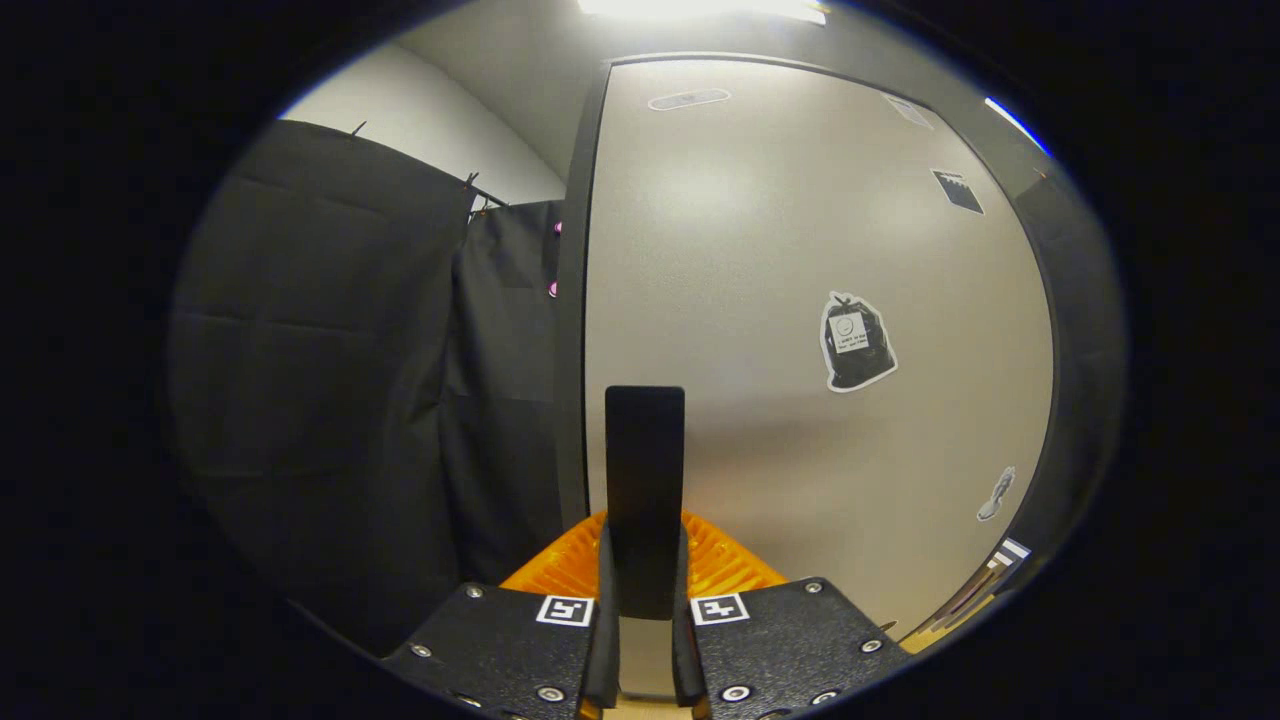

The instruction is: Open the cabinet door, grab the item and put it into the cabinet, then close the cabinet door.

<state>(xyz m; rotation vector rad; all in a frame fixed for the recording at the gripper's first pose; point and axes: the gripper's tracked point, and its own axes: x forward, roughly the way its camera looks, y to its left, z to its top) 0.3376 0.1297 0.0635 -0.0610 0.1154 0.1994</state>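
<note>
A pale grey cabinet door [790, 230] stands right in front of me, very close. Its dark vertical handle [645, 450] rises from between my fingers, near the door's left edge. My gripper [645, 585] is shut on the lower part of this handle, and both fingers [556, 575] press against its sides. From this angle I cannot tell whether the door is flush with its dark frame [572, 330] or slightly ajar. The inside of the cabinet is hidden behind the door.
Black cloth [330, 380] hangs to the left of the cabinet frame. Several stickers are on the door, the largest a dark bag-shaped one [857, 342] right of the handle. A bright ceiling light [700, 8] is overhead.
</note>
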